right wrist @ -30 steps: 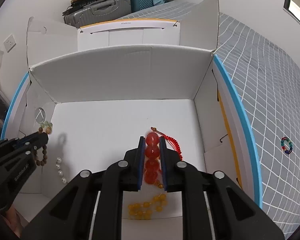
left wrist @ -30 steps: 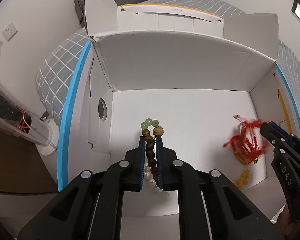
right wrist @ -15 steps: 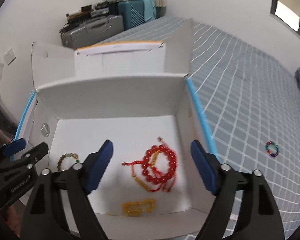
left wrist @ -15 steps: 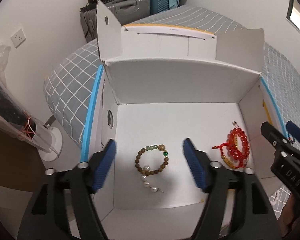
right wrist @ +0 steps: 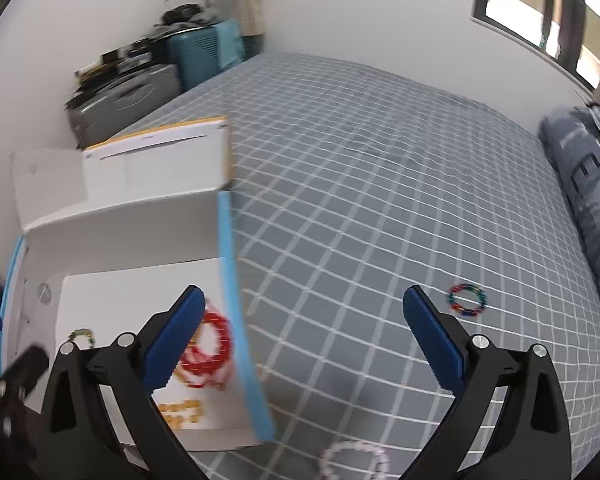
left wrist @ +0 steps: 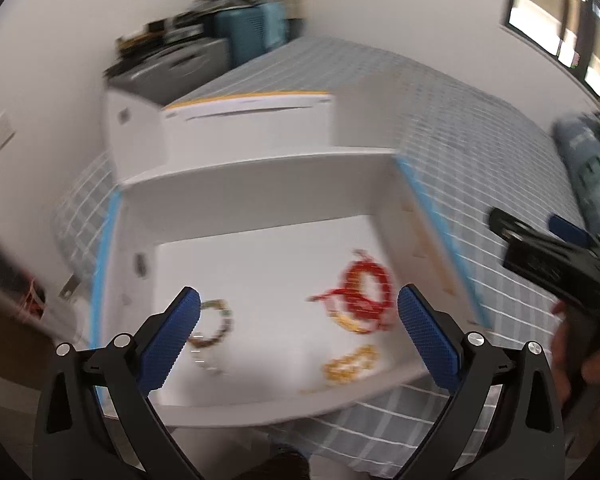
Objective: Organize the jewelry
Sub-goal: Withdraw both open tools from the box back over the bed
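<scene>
An open white cardboard box (left wrist: 260, 176) sits on the bed. Inside lie a brown and green bead bracelet (left wrist: 216, 326), a red bead bracelet (left wrist: 366, 292) and a yellow bead bracelet (left wrist: 352, 364). My left gripper (left wrist: 298, 334) is open and empty above the box's near side. My right gripper (right wrist: 302, 342) is open and empty above the box's blue right rim (right wrist: 236, 304). On the bedspread lie a multicoloured bracelet (right wrist: 466, 300) and a white pearl bracelet (right wrist: 354, 460), near the right gripper. The right gripper also shows in the left wrist view (left wrist: 540, 248).
The grey checked bedspread (right wrist: 380, 184) stretches right of the box. A folded blue quilt (right wrist: 588, 200) lies at the far right. Suitcases (right wrist: 140, 88) stand against the far wall. A window (right wrist: 540, 8) is at the upper right.
Both grippers opened and dropped their bracelets in the box, then pulled back and up. The right gripper has swung right, over the bedspread. Both views are motion-blurred now.
</scene>
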Available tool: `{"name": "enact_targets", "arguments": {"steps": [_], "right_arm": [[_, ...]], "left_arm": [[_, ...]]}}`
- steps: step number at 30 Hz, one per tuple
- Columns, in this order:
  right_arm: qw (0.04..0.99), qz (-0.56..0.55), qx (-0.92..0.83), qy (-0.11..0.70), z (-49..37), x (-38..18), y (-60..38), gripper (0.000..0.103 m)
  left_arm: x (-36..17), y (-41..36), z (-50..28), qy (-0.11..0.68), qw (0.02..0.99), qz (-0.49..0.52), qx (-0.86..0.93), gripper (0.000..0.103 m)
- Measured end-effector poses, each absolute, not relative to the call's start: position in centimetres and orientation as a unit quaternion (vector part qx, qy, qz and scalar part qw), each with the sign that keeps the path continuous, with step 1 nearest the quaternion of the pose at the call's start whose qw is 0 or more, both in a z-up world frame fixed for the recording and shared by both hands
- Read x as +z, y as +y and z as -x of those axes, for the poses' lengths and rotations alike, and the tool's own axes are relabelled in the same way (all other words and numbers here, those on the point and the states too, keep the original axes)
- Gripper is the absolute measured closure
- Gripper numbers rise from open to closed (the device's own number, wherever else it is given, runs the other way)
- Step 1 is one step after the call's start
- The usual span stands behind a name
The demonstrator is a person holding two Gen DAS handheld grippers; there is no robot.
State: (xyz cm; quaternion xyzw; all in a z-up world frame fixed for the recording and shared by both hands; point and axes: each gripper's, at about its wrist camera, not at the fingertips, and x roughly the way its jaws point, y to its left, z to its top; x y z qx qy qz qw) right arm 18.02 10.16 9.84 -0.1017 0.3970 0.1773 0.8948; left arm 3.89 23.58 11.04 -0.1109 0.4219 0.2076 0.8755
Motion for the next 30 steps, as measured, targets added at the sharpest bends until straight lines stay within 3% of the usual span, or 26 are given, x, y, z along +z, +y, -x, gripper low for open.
{"name": "enact_targets", "arguments": {"steps": [14,30], "right_arm": [[0.889,0.075,0.105,0.439,-24.8,6.0,-2.2,0.008],[0.864,0.077,0.09,0.49,-31.1,-2.1,-7.2,0.008]], "left_arm": [[8.2,8.3,-8.7,0.453,0.885,0.052,0.093,0.006],[-2.7,-1.4,-11.5,0.522,0.851,-0.007,0.053,0.007]]}}
